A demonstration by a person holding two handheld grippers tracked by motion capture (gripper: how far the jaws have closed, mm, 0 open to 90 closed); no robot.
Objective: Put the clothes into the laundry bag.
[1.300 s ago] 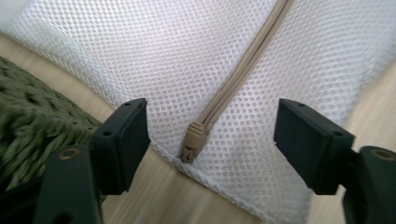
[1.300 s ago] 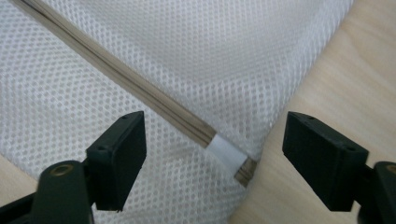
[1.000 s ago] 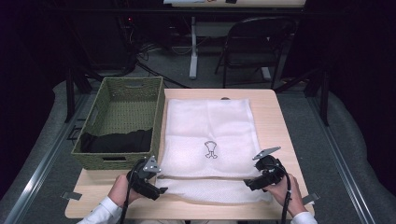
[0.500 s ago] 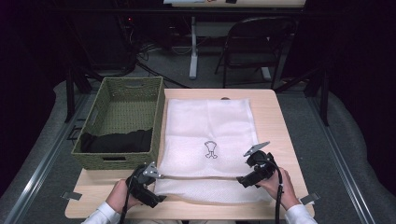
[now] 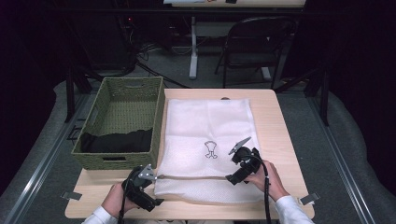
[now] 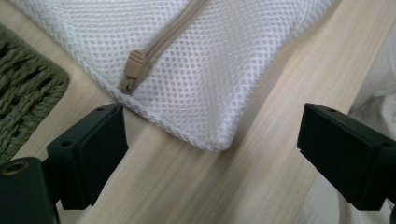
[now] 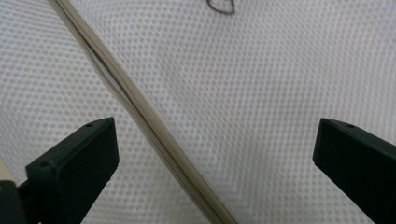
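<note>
Your left gripper [image 5: 142, 186], at the lower left of the high view, is black, with a small grey three-cornered plate on top. Your right gripper [image 5: 243, 165], at the lower right, is black also and has the same grey plate, and a black cable runs from it down over your hand. You wear white sleeves [image 5: 290, 207], seen at the bottom edge. In both gripper views the jaws are black blocks with flat faces, matte, and each has small round screw holes near its upper edge.
</note>
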